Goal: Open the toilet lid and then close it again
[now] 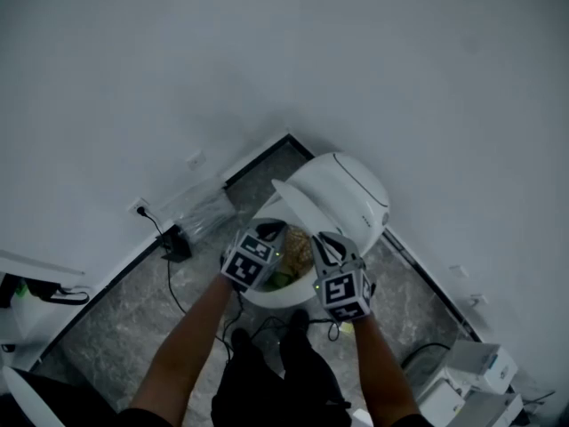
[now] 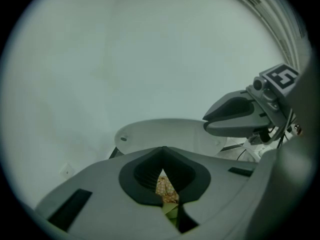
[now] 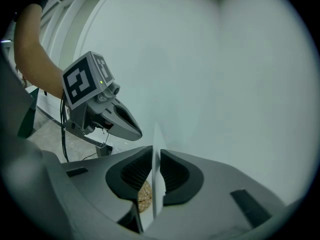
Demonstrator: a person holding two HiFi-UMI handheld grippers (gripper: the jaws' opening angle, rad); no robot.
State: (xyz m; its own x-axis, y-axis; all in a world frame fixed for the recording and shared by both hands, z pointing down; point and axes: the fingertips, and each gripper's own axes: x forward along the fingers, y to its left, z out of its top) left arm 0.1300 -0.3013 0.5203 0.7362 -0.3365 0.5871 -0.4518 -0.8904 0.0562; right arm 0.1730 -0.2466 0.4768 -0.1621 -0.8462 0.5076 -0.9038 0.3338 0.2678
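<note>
The white toilet (image 1: pixel 267 294) stands in the corner of the room. Its lid (image 1: pixel 338 189) is tilted partly up over the bowl, where something yellowish-green shows. My right gripper (image 1: pixel 327 240) is at the lid's near edge. In the right gripper view, the right gripper (image 3: pixel 156 156) is shut on the thin white edge of the lid (image 3: pixel 158 136), seen edge-on between the pads. My left gripper (image 1: pixel 269 231) hovers over the bowl's left side. In its own view the left gripper (image 2: pixel 163 156) is shut with nothing between its jaws, and the lid (image 2: pixel 165 131) lies beyond it.
A black plug and cable (image 1: pixel 173 243) and a clear plastic bag (image 1: pixel 200 207) lie on the marble floor left of the toilet. White boxes (image 1: pixel 471 372) sit at the lower right. Loose cables run by my feet. Walls close in behind the toilet.
</note>
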